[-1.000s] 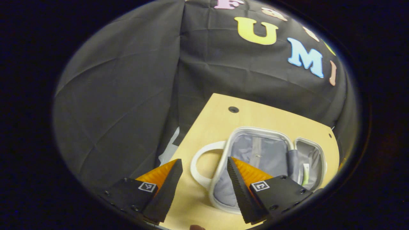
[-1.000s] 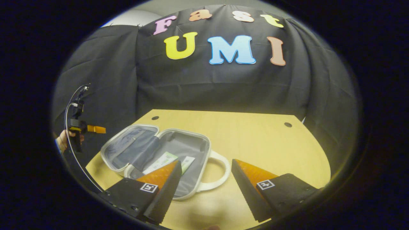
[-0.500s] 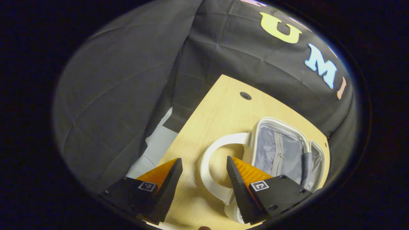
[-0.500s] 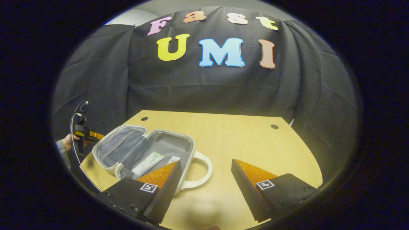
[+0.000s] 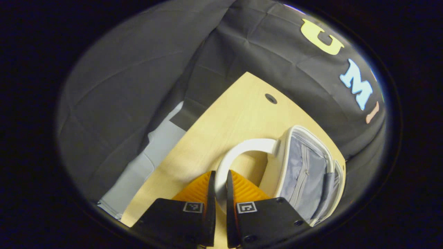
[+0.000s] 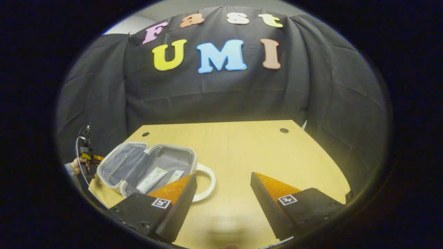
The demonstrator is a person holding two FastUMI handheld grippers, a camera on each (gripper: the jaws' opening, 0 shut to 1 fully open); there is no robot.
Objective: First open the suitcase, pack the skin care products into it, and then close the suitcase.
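Now my left jaws [image 5: 218,186] pinch the handle [image 5: 238,152] of the open suitcase [image 6: 145,166], tubes [image 6: 152,174] inside; right jaws [image 6: 223,193] spread above the desk [image 6: 259,152]. Swinging carelessly could drag the case or spill them.

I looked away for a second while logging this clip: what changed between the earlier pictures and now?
The left gripper moved onto the suitcase lid's white handle and closed on it, lifting the lid. The right gripper drew back, still open and empty. The suitcase stays on the table, skin care tubes inside.
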